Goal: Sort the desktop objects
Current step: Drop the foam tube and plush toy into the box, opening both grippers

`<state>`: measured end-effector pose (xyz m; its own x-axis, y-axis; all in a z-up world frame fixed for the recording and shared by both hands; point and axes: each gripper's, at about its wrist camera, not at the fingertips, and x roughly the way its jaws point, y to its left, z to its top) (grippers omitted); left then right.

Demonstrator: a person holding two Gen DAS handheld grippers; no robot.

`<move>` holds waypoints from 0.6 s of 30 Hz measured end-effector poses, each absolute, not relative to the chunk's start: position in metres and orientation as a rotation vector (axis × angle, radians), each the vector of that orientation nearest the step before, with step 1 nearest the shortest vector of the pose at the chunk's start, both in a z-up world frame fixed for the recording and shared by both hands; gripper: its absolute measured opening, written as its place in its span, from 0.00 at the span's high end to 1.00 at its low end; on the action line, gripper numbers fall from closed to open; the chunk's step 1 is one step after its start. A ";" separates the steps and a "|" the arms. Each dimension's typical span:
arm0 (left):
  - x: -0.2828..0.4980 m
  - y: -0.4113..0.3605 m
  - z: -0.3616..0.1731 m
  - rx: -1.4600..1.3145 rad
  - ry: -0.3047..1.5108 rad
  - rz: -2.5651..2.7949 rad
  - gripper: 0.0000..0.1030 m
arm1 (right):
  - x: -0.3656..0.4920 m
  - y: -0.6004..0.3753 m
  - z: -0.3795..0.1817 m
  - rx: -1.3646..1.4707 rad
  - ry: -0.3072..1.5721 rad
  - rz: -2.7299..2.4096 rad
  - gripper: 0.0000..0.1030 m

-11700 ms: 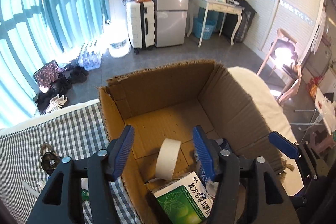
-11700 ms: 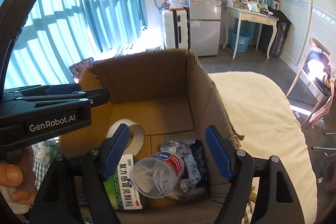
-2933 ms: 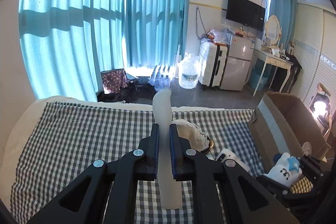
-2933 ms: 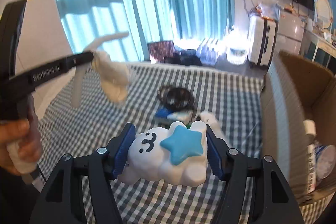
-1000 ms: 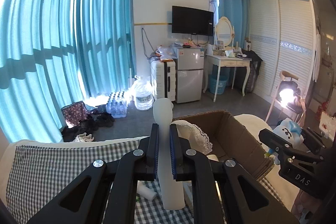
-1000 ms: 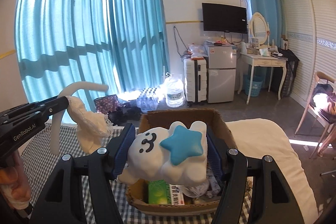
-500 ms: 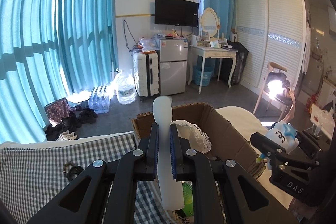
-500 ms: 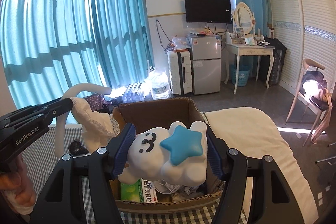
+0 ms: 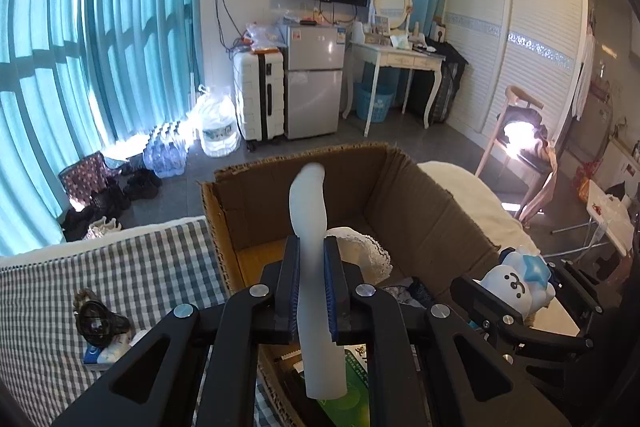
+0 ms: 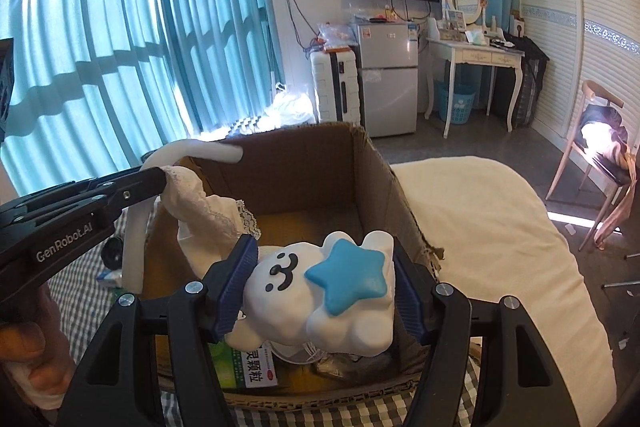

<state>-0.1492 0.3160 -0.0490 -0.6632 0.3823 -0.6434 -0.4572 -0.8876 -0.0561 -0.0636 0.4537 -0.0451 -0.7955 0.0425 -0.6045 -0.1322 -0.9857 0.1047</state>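
Observation:
My left gripper (image 9: 312, 267) is shut on a white curved headband (image 9: 314, 227) with a lace cloth (image 9: 364, 251) hanging from it, held over the near edge of the open cardboard box (image 9: 420, 195). It also shows in the right wrist view (image 10: 160, 183), with the headband (image 10: 192, 149) arching above the box (image 10: 320, 163). My right gripper (image 10: 320, 279) is shut on a white bear toy with a blue star (image 10: 320, 291), held above the box's near right part. The toy also shows in the left wrist view (image 9: 516, 281). A green medicine carton (image 10: 248, 367) lies inside the box.
A black round object (image 9: 98, 323) and small items lie on the checked cloth (image 9: 120, 275) left of the box. A cream bed surface (image 10: 480, 227) lies right of the box. A suitcase (image 9: 260, 95), a fridge (image 9: 314, 83) and a dressing table (image 9: 396, 59) stand far behind.
Both grippers have carried their loads from over the checked cloth to over the cardboard box and come lower and closer to it. Both grips are unchanged.

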 end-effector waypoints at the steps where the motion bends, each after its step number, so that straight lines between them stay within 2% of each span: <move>1: -0.154 0.317 -0.054 -0.958 0.140 2.493 0.88 | -0.066 0.454 -0.048 -0.979 0.210 2.876 0.38; 6: -0.170 0.323 -0.071 -1.036 0.079 2.461 0.79 | -0.077 0.450 -0.068 -1.064 0.157 2.828 0.38; 8: -0.173 0.323 -0.077 -1.057 0.079 2.457 0.67 | -0.081 0.448 -0.074 -1.088 0.130 2.815 0.37; 9: -0.173 0.322 -0.079 -1.066 0.076 2.459 0.47 | -0.083 0.447 -0.078 -1.102 0.119 2.809 0.37; 10: -0.173 0.320 -0.078 -1.064 0.063 2.461 0.38 | -0.084 0.446 -0.080 -1.111 0.110 2.809 0.37; 18: -0.163 0.314 -0.059 -0.989 0.048 2.503 0.34 | -0.079 0.447 -0.074 -1.071 0.122 2.840 0.35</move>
